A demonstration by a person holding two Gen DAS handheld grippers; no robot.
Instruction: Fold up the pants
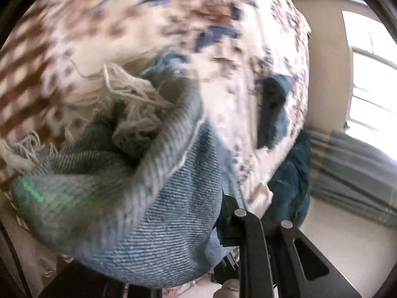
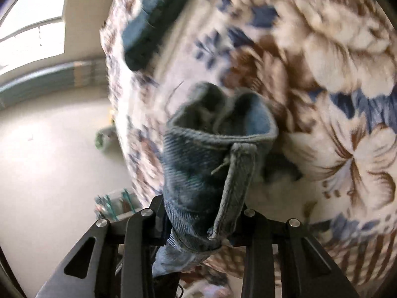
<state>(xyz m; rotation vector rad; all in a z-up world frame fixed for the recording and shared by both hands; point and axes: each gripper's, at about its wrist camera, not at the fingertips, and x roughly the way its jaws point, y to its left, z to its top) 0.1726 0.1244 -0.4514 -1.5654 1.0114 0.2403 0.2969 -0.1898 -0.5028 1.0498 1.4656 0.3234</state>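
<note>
The pants are light blue denim jeans. In the left wrist view a bunched fold with a frayed white hem fills the lower left and hides my left gripper's left finger; the gripper is shut on the denim. In the right wrist view a denim waistband with a belt loop stands up between the fingers of my right gripper, which is shut on it. Both frames are blurred by motion.
A bed with a floral cream, brown and blue blanket lies below, also in the right wrist view. A dark teal folded cloth lies on it. A pale floor, a window and striped curtains lie beyond.
</note>
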